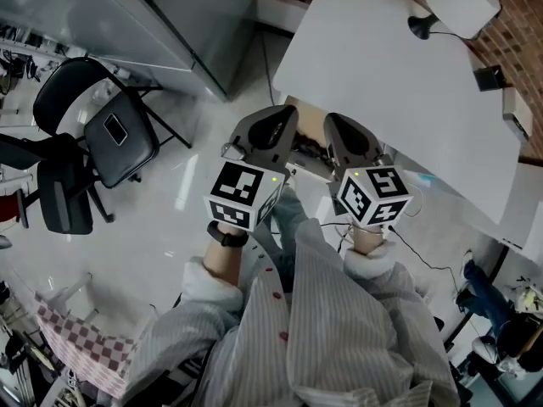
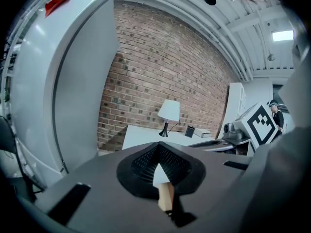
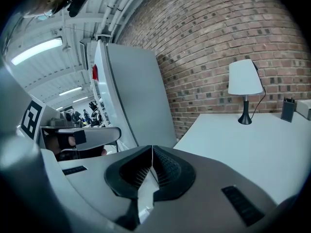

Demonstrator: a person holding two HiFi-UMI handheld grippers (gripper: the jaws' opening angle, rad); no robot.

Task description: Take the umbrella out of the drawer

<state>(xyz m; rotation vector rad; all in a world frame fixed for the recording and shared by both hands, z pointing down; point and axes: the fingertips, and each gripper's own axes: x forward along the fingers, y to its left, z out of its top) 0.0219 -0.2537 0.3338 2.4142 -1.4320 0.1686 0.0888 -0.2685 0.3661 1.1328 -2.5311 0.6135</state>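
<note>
No umbrella shows in any view. In the head view my left gripper (image 1: 287, 115) and right gripper (image 1: 336, 124) are held side by side, pointing at the near edge of a white table (image 1: 382, 75). Between them, under that edge, lies a dark narrow opening (image 1: 310, 153); I cannot tell whether it is the drawer. In the left gripper view the jaws of the left gripper (image 2: 158, 149) meet with nothing between them. The right gripper (image 3: 152, 152) in its own view has its black pads pressed together and empty. Each gripper shows at the edge of the other's view.
A white lamp (image 1: 458, 2) and a small dark box (image 1: 488, 77) stand on the table by a brick wall (image 3: 233, 28). A tall grey cabinet (image 1: 153, 15) stands to the left, with a black office chair (image 1: 119, 138) on the pale floor.
</note>
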